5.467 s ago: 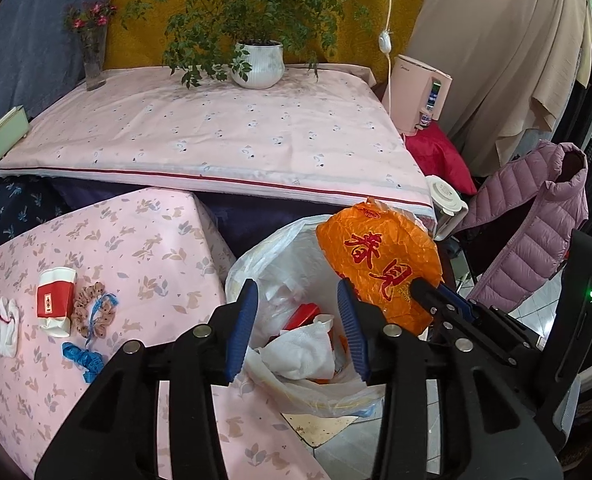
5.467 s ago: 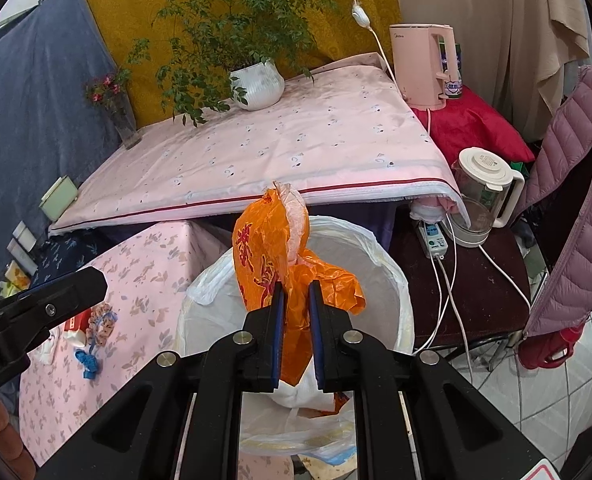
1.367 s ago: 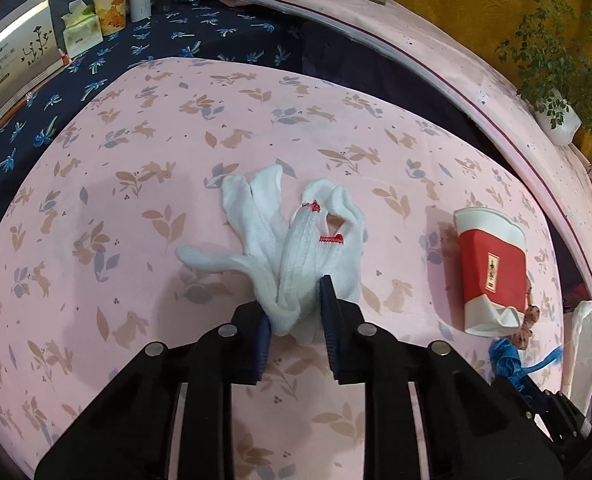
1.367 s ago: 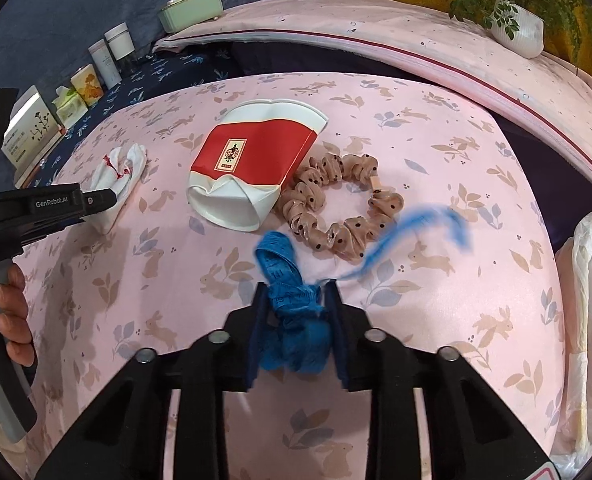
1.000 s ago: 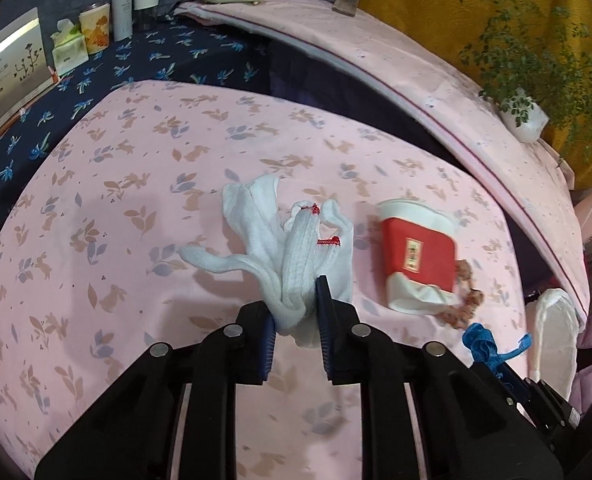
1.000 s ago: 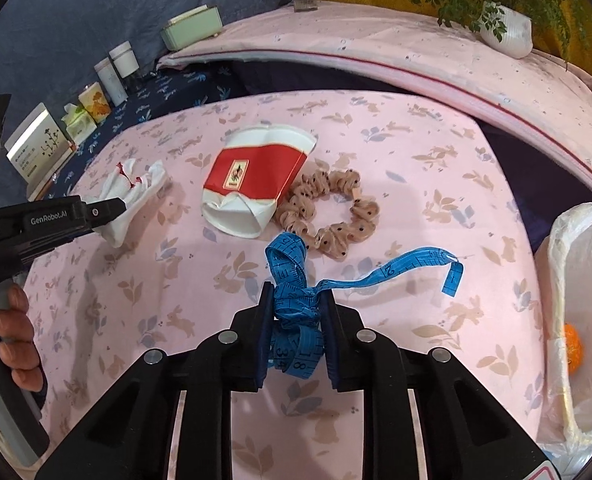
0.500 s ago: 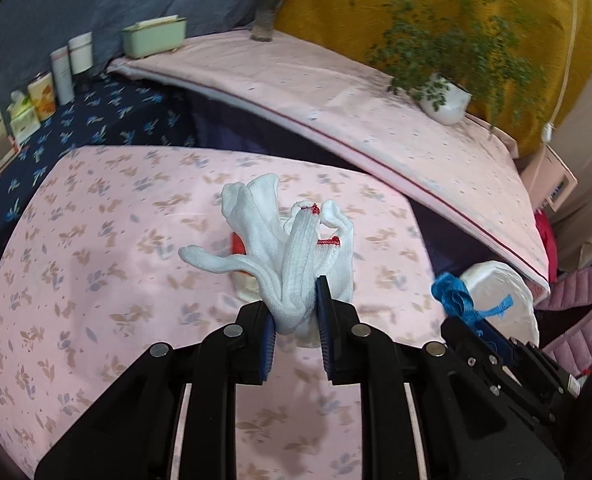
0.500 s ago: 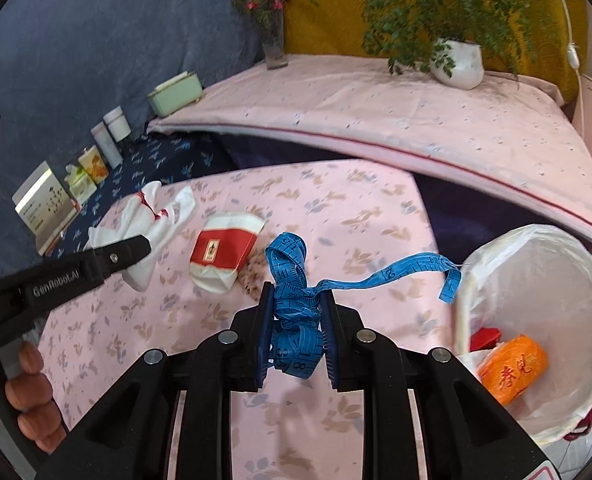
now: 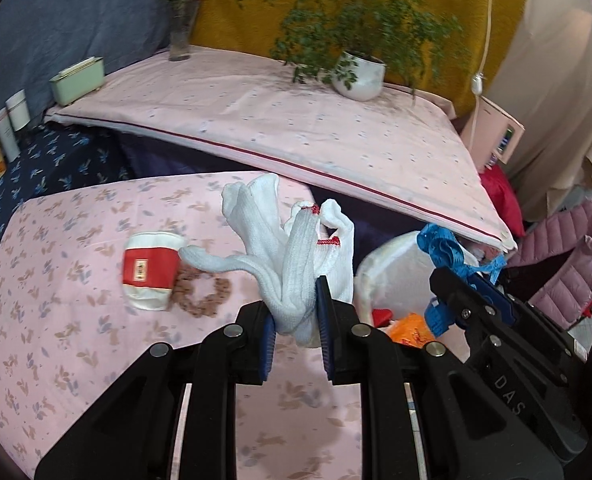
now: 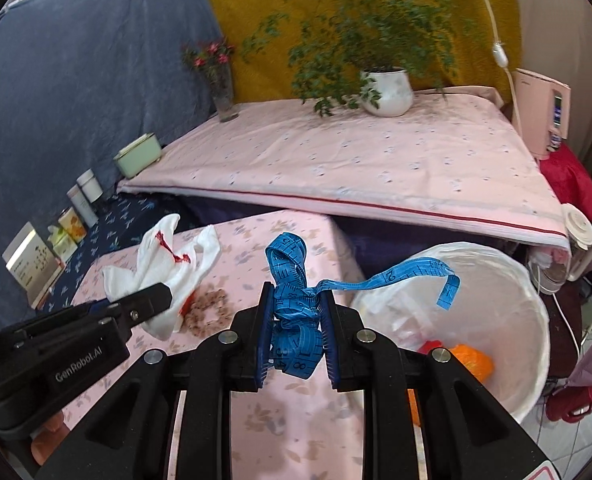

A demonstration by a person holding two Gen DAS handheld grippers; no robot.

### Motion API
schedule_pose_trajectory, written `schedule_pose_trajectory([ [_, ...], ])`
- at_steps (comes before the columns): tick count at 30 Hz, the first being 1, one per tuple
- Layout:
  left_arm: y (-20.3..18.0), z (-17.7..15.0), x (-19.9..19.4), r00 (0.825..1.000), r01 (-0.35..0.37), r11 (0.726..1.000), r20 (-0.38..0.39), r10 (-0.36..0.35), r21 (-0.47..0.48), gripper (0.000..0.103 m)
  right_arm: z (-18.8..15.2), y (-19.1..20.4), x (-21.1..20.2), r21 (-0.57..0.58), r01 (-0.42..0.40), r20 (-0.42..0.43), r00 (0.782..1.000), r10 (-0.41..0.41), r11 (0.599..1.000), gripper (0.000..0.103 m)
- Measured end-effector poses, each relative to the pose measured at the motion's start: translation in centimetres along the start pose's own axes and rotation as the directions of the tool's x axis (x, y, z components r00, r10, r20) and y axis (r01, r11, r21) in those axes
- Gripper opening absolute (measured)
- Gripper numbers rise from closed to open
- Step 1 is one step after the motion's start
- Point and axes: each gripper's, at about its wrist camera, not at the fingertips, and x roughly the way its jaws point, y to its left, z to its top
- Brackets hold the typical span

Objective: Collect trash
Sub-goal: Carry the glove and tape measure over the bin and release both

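Above table now, white glove (image 9: 296, 264) lifted, tape measure (image 10: 293, 304) raised

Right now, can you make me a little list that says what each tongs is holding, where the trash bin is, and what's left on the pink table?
left tongs: shut on white gloves, lifted off the table
right tongs: shut on blue measuring tape, loose end hanging toward the bin
trash bin: white-lined, beside the table's right edge
in the bin: orange bag, something red, white scraps
left on the pink table: crushed red-and-white paper cup, brown scrunchie touching it
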Motion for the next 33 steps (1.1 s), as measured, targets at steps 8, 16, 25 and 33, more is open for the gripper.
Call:
schedule_pose_trajectory([
  [8, -5.7, -0.2, 1.5, 0.998, 0.048, 0.995, -0.030, -0.046, 0.085, 0.018, -0.1, -6.1, -1.7, 0.100, 0.059, 0.023, 0.998, -0.062, 0.993, 0.021],
  [16, -9.7, -0.7, 3.1, 0.995, 0.081, 0.986, -0.066, -0.072, 0.146, 0.018, -1.0, -11.3, -2.4, 0.190, 0.108, 0.022, 0.993, -0.114, 0.976, 0.021],
  [25, -13.0, -1.3, 4.7, 0.991, 0.113, 0.973, -0.099, -0.094, 0.201, 0.019, -2.1, -13.7, -2.1, 0.228, 0.132, 0.004, 0.991, -0.136, 0.965, 0.021],
  [33, -13.8, -1.6, 5.3, 0.989, 0.122, 0.972, -0.103, -0.103, 0.203, 0.030, -2.3, -14.7, -1.7, 0.245, 0.137, -0.006, 0.990, -0.140, 0.960, 0.021],
])
